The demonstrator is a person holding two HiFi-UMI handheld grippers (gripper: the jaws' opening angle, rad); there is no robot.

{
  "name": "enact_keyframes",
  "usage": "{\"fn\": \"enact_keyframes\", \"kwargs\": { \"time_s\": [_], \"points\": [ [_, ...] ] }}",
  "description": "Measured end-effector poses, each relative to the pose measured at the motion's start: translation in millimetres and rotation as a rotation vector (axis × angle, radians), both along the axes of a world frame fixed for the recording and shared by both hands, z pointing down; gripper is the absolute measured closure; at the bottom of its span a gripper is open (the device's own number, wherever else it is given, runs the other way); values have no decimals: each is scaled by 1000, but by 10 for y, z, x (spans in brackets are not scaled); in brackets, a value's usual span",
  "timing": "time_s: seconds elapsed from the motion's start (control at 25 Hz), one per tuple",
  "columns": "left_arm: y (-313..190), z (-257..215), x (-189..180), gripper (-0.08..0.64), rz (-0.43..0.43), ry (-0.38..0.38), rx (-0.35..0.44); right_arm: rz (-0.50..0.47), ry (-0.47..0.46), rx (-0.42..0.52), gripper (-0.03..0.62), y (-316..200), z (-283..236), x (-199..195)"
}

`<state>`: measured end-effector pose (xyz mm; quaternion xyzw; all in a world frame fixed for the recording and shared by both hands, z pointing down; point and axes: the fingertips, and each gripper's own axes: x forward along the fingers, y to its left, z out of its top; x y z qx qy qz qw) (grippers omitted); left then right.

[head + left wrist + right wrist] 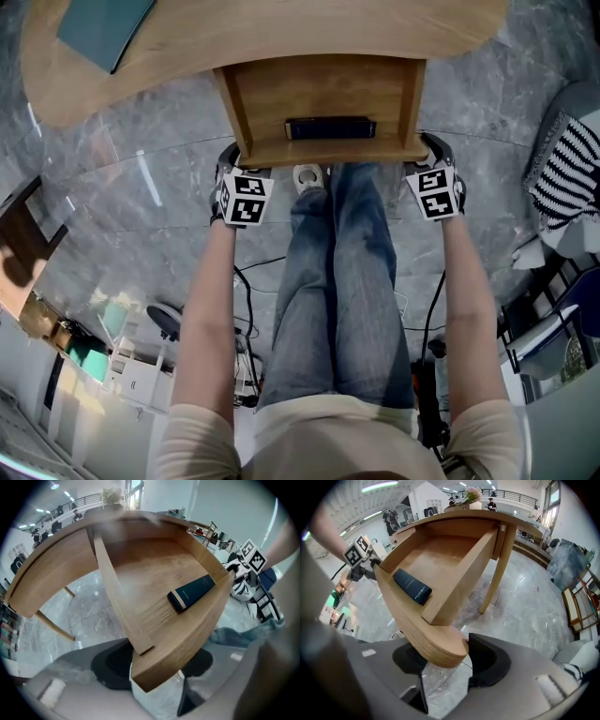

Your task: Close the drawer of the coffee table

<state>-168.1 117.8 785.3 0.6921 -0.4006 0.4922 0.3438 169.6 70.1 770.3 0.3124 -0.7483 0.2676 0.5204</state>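
Note:
The wooden coffee table [281, 28] has its drawer [323, 94] pulled out toward me. A dark flat case [330, 128] lies inside against the drawer front [337, 152]. My left gripper [234, 161] points down over the front's left corner and my right gripper [433, 150] over its right corner. In the left gripper view the corner of the drawer front [154, 667] sits between the two black pads, with the case [191, 592] beyond. In the right gripper view the other rounded corner [440, 651] fills the jaws, and the right pad [487, 660] touches the wood.
A teal book [103, 28] lies on the tabletop at the far left. My jeans-clad legs [337, 281] stand just below the drawer. A striped cloth [567, 173] is on a seat at right. A table leg [499, 569] stands right of the drawer. Cables [248, 309] trail over the marble floor.

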Motion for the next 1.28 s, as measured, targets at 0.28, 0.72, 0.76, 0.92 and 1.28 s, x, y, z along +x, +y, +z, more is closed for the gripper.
{"fn": "enact_keyframes", "kwargs": {
  "time_s": [0.28,0.72,0.76,0.92,1.28],
  "points": [
    [-2,-42,-8,305,-10,-8,-7,14,21,-12,364,10,-33,11],
    [1,-274,-1,308,-30,12,-41,46,18,-50,364,8,-259,10],
    [-1,-302,-4,308,-31,15,-40,49,19,-51,364,10,-286,10],
    [-9,-423,3,308,-34,21,-39,55,13,-41,365,-6,-403,10],
    [-30,-581,0,308,-36,15,-16,57,4,-26,365,-31,-557,10]
  ]
}}
